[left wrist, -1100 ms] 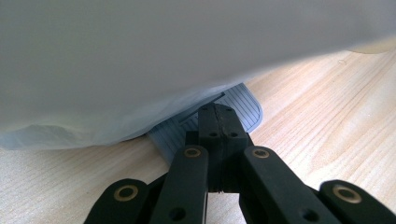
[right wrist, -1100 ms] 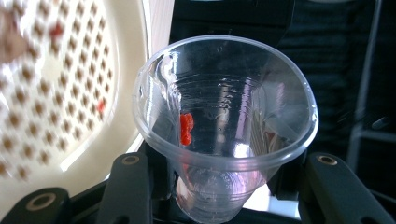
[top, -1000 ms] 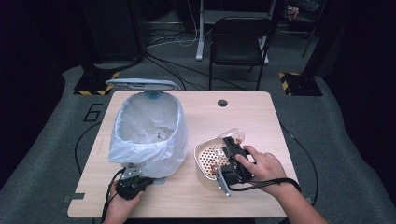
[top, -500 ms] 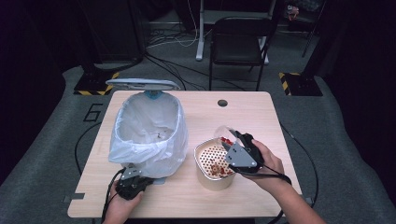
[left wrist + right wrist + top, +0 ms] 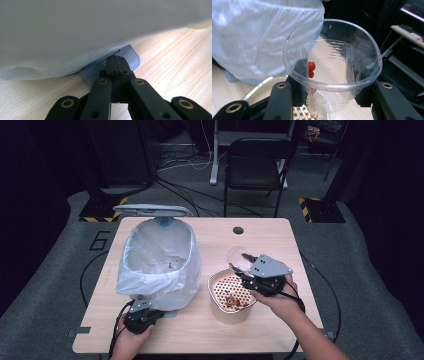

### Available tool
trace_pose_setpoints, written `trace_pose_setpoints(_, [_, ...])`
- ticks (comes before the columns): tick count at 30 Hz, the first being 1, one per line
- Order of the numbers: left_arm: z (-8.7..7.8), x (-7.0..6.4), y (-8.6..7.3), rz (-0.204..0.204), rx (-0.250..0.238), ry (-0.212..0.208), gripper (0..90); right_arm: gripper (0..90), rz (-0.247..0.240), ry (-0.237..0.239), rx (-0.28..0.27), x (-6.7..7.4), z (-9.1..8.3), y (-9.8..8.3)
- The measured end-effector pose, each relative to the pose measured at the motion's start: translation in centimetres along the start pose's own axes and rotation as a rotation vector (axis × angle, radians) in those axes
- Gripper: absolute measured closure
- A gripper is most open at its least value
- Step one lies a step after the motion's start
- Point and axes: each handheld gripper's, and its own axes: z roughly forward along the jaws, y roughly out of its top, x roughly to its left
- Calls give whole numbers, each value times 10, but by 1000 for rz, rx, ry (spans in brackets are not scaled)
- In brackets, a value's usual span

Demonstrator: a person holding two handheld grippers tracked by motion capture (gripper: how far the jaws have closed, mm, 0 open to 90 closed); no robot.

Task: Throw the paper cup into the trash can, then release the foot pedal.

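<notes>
Above the strainer bowl (image 5: 231,295), the right gripper (image 5: 248,273) pinches a clear cup (image 5: 332,67) between its jaws, and red bits (image 5: 311,69) clinging inside could drop onto the surface (image 5: 200,335) if it tips short of the lined bin (image 5: 159,257), while the left gripper (image 5: 115,65), jaws pressed together, pushes the pedal (image 5: 128,55).

High view down over table (image 5: 200,330); tongs views close, sharing white bag (image 5: 160,265).

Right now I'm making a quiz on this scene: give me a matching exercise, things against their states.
Things:
1. clear plastic cup
2. bin pedal
3. strainer pot
4. bin lid

States:
A. raised open
B. under the shut left gripper
C. clamped in the right gripper
D. standing on the table with red bits inside

Pairs: 1-C, 2-B, 3-D, 4-A
</notes>
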Motion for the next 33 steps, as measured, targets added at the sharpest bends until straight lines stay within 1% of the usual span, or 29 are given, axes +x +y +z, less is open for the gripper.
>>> trace_pose_setpoints(3, [0,0,0,0,-1,-1,900,520,51,28,-16,-4,3,5])
trace_pose_setpoints(6, [0,0,0,-1,0,1,900,520,82,51,-29,-8,7,9])
trace_pose_setpoints(9, [0,1,0,6,2,-10,900,520,136,89,-45,-11,12,15])
trace_pose_setpoints(11, [0,0,0,-4,0,1,900,520,155,98,-62,-12,16,20])
trace_pose_setpoints(12, [0,0,0,-1,0,-1,900,520,163,108,-69,-13,17,22])
trace_pose_setpoints(15, [0,0,0,-2,0,-3,900,520,177,128,-86,-13,24,31])
trace_pose_setpoints(16, [0,0,0,-1,1,-3,900,520,173,131,-90,-13,26,34])
trace_pose_setpoints(19, [0,1,0,-9,-2,-7,900,520,179,153,-102,-11,32,43])
trace_pose_setpoints(25, [0,0,0,-8,1,-4,900,520,193,204,-132,-4,43,62])
trace_pose_setpoints(29, [0,1,0,-5,0,-7,900,519,185,233,-142,3,51,75])
trace_pose_setpoints(31, [0,1,0,-5,2,-7,900,520,178,237,-150,7,55,80])
trace_pose_setpoints(32, [0,2,1,12,4,-18,900,520,179,244,-153,9,56,83])
trace_pose_setpoints(33, [0,1,0,2,3,-12,900,519,176,249,-160,10,58,85])
